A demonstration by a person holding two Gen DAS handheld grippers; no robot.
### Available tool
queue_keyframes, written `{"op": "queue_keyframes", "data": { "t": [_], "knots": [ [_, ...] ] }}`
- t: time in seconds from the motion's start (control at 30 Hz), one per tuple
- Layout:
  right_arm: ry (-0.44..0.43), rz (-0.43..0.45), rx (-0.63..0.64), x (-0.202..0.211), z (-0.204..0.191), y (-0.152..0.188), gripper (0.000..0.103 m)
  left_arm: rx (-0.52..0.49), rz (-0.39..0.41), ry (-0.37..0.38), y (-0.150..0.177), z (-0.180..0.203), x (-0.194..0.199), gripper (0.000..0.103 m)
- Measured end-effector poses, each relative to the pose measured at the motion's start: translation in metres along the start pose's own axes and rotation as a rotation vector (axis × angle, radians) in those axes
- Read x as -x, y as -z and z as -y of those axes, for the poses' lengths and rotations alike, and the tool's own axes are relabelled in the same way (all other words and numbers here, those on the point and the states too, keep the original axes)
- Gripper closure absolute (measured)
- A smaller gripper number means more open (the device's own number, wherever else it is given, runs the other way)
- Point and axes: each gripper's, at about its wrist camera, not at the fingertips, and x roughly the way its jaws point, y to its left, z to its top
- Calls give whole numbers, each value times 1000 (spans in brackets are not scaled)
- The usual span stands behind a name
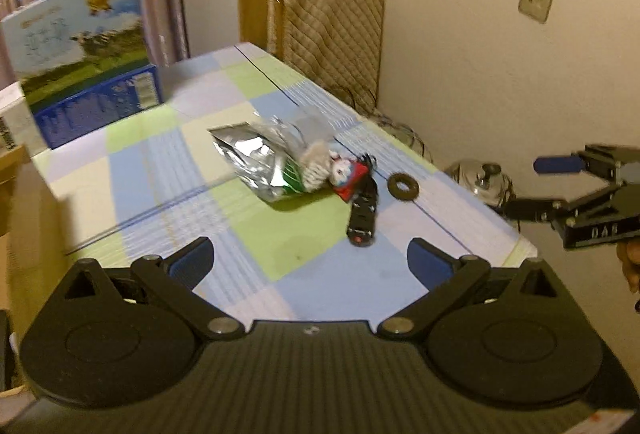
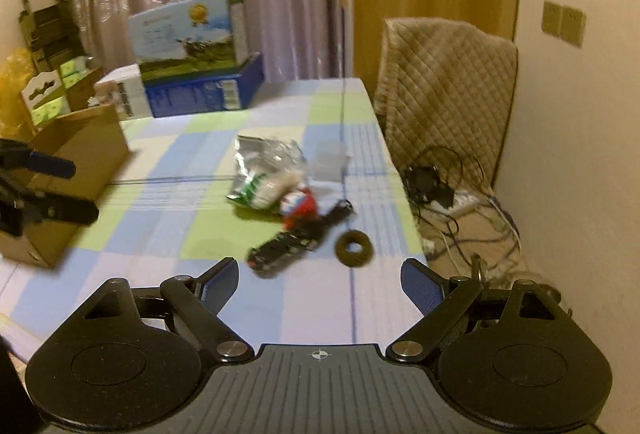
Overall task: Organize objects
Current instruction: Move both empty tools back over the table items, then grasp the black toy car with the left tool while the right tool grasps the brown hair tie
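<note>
While both grippers hover with jaws spread, right gripper (image 2: 318,280) should drop squarely over brown ring (image 2: 353,243) beside black remote (image 2: 286,248).

- Bare tablecloth (image 2: 280,314) lies between both open grippers and the clutter.
- Mid-table, foil bag (image 2: 266,170), toy (image 2: 300,206), black remote (image 2: 288,246) and ring (image 2: 354,243) crowd together.
- Cardboard box (image 2: 76,170) blocks the left edge; blue boxes (image 2: 200,74) block the far end.
- Chair (image 2: 444,90) stands against the right side.
</note>
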Motion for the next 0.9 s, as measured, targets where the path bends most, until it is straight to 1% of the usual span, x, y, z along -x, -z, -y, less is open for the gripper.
{"op": "queue_keyframes", "data": {
  "t": [0.17,0.27,0.4,0.6,0.63,0.67,0.83,0.9],
  "knots": [
    [0,-21,9,-25,23,1,17,-37,-8,-13,-2,17,-37,6],
    [-2,-36,26,-42,33,4,19,-39,-34,-6,-2,22,-62,14],
    [-19,-56,33,-65,44,6,25,-51,-46,12,-4,29,-90,17],
    [-18,-83,43,-95,58,9,27,-76,-61,48,-6,39,-131,24],
    [-20,-84,42,-99,59,10,28,-78,-63,52,-7,41,-137,26],
    [-23,-85,44,-104,61,9,28,-80,-65,58,-7,42,-142,32],
    [-42,-93,73,-125,62,11,33,-89,-75,78,-5,46,-169,38],
    [-52,-99,91,-132,62,11,37,-101,-82,77,-5,47,-176,45]
  ]
}}
